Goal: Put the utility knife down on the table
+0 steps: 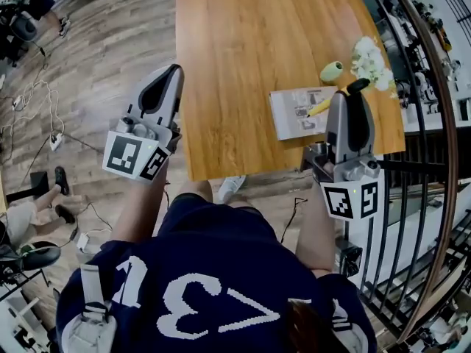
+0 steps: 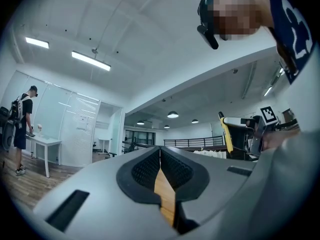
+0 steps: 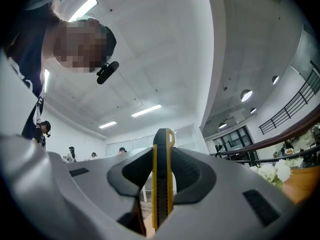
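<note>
Right gripper (image 3: 162, 153) – utility knife (image 3: 161, 184) clamped between jaws.

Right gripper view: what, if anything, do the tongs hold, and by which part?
The right tongs hold the knife, clamped on the flat sides of its body, with one end poking past the tips.

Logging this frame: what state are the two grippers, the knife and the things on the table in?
left gripper: shut, empty, off the left edge of the wooden table.
right gripper: shut on the knife, held above the table's near right corner.
yellow-and-black utility knife: clamped between the jaws, its end poking past them, not yet set down.
printed paper sheet: lying flat on the table.
</note>
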`<state>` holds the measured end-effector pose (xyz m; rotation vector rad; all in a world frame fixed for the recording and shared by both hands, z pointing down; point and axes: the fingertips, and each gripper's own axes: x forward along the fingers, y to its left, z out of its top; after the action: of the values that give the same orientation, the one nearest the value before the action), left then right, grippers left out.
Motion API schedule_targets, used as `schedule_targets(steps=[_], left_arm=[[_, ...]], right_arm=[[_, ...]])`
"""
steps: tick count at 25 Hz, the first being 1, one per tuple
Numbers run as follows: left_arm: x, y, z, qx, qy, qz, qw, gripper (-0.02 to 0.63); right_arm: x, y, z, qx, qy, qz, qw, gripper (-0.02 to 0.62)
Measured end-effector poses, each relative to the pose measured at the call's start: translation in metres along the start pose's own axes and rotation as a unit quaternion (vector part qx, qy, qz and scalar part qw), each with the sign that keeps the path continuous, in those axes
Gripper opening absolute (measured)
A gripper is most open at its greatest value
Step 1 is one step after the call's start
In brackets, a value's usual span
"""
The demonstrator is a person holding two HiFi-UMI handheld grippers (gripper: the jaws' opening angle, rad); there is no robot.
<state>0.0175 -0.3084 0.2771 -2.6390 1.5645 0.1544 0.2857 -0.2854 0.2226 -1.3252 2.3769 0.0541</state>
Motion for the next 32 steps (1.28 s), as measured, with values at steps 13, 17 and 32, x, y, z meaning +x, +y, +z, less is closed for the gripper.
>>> schedule_targets(steps=[13, 17, 32], left_arm=[[0.048, 0.019, -0.038, -0.031, 0.023, -0.048, 0.9981, 0.017], [0.063, 0.027, -0.059, -0.048, 0.039, -0.069, 0.9957, 0.018], [0.079, 0.045, -0.122, -0.086, 0.083, -0.109, 0.9868, 0.017]], right_arm=[[0.023, -0.005, -0.092, 0.0, 0.107, -0.035, 0.994, 0.13], [0.026, -0.01, -0.152, 0.02, 0.167, -0.053, 0.984, 0.13], [-0.046, -0.022, -0.379, 0.047, 0.437, -0.145, 0.886, 0.13]])
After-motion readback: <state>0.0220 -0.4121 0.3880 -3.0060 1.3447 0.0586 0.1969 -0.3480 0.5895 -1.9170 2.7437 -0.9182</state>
